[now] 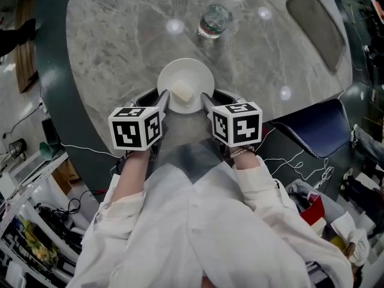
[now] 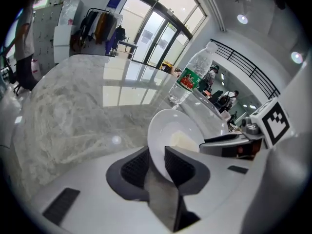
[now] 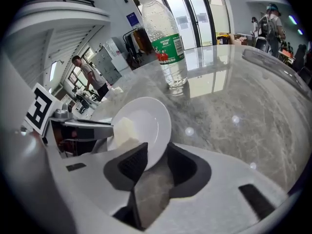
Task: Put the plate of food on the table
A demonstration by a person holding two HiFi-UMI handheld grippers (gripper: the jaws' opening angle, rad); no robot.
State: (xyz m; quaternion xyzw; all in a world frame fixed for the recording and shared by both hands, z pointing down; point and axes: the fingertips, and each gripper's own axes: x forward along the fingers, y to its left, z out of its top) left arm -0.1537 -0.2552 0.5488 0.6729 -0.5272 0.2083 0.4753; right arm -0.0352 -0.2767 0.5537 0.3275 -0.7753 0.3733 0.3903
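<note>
A white plate (image 1: 186, 80) with a pale block of food (image 1: 182, 93) lies on the grey marble table (image 1: 120, 41), near its front edge. My left gripper (image 1: 162, 98) stands at the plate's left rim and my right gripper (image 1: 206, 101) at its right rim. In the left gripper view the rim of the plate (image 2: 170, 130) sits between the jaws of the left gripper (image 2: 156, 162), with slack beside it. The right gripper view shows the same: the plate (image 3: 144, 123) passes between the right gripper's (image 3: 157, 162) parted jaws, with a gap at one pad.
A clear water bottle (image 1: 216, 17) with a green label stands just beyond the plate. A dark oblong tray (image 1: 315, 20) lies at the table's far right. A blue chair (image 1: 318, 128) stands to my right, with cables and clutter on the floor around it.
</note>
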